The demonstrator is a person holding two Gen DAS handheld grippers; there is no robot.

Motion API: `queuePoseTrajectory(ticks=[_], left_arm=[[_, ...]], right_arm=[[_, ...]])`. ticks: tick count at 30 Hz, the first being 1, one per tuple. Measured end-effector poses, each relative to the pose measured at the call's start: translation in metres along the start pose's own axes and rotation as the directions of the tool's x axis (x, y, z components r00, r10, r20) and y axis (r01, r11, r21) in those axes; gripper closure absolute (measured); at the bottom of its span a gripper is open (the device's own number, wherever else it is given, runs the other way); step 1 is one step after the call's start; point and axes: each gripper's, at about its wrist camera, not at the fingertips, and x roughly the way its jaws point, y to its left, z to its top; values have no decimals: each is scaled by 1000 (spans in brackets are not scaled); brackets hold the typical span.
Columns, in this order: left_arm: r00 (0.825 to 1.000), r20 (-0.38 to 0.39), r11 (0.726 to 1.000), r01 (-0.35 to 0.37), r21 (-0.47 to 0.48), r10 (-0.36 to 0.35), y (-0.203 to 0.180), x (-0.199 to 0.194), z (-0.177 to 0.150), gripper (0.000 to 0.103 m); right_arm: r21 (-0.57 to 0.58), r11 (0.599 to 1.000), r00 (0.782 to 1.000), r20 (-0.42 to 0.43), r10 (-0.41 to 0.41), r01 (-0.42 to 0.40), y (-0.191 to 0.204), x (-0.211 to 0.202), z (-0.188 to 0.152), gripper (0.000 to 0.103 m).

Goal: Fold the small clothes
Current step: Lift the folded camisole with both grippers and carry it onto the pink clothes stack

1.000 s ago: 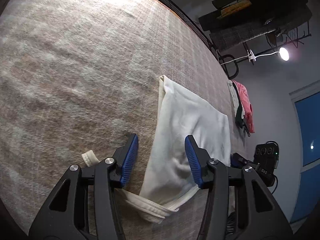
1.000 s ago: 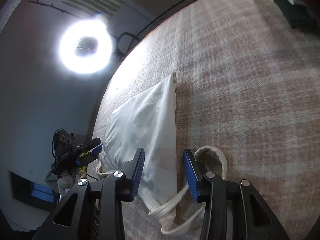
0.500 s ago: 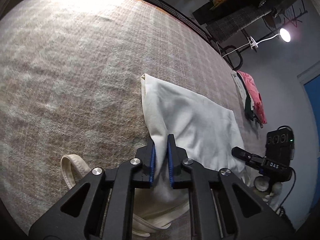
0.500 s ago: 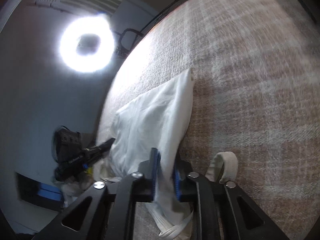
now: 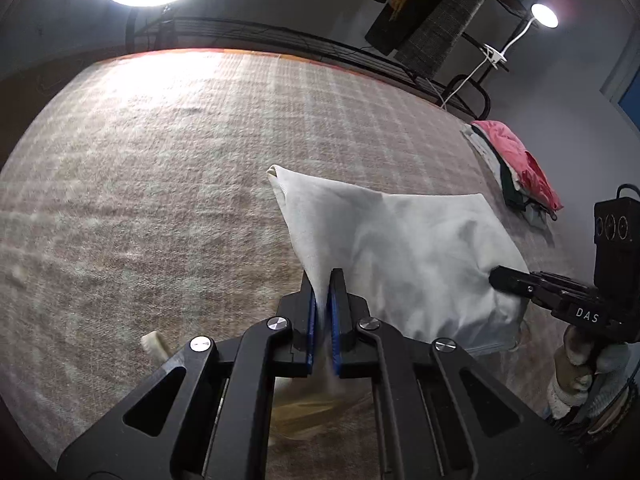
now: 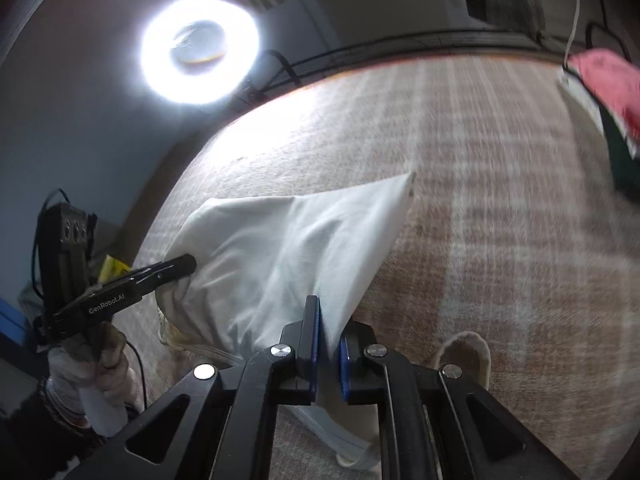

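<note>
Left wrist view: the white garment (image 5: pixel 408 248) sits lower centre, lifted off the plaid blanket (image 5: pixel 160 168), pinched between the left gripper (image 5: pixel 323 312). Right gripper (image 6: pixel 329 340) clamps its other edge. Folded clothes (image 5: pixel 516 164) lie at right.

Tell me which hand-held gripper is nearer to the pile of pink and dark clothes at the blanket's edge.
The right one. The right hand-held gripper grips the white garment on the side toward the pile of clothes; the left hand-held gripper grips the side away from it.
</note>
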Motion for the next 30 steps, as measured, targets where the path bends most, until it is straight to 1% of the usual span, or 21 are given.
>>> queuePoseTrajectory(ticks=[2,6,14,18,22,30], left_arm=[[1000,13,1000,7,18,-7,-8,-9,-1,99],[998,57,996,-3,93,-3,-33,-24,-1,100],[993,97,988,53,146,-67,-80,-34,7,100],[991,104,983,71,168,-89,-106,-27,17,100],[988,104,978,96,183,-116,-131,-15,27,100],[978,109,959,146,242,-176,-203,24,58,100]], right_arm=[[-33,999,1000,8,-21,21,10,-8,2,98],[-92,994,998,19,-57,58,22,-25,5,98],[-98,990,993,64,-95,101,12,-62,12,98],[-109,985,987,98,-124,135,0,-86,14,98],[-103,980,979,129,-157,171,-21,-109,18,98],[-70,968,960,165,-228,242,-74,-147,27,98]])
